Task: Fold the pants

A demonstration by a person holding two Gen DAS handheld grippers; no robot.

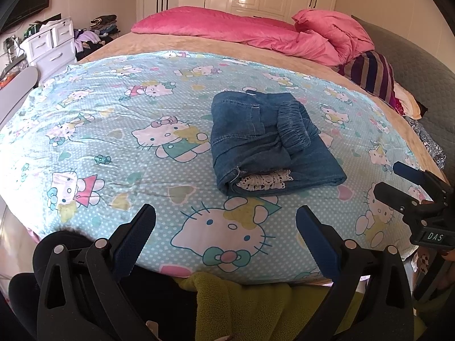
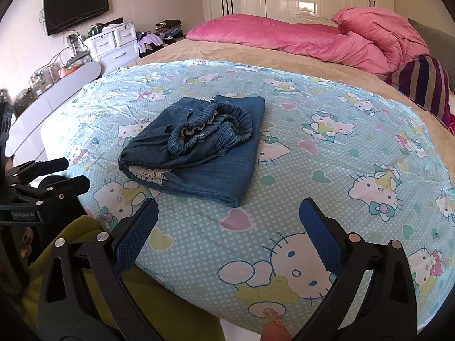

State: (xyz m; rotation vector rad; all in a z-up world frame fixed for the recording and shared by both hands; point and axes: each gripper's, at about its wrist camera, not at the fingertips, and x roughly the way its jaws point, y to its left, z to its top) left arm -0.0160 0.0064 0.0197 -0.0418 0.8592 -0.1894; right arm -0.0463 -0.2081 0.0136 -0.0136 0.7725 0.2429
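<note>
Our left tongs (image 1: 226, 233) and right tongs (image 2: 229, 227) both stand wide apart, grasping nothing, poised over the near edge of the cartoon-cat sheet (image 1: 113, 130). Beyond them, well clear of both, the pants (image 1: 267, 142) lie folded into a thick bundle in the middle of that sheet, elastic waistband uppermost. Past the sheet's far edge we see a pink blanket (image 2: 312, 39); a striped cushion (image 2: 423, 82) sits off its right side.

My bed's cartoon-cat sheet (image 2: 327, 153) covers its near end; a pink duvet (image 2: 284, 39) lies bunched along its far edge.
</note>
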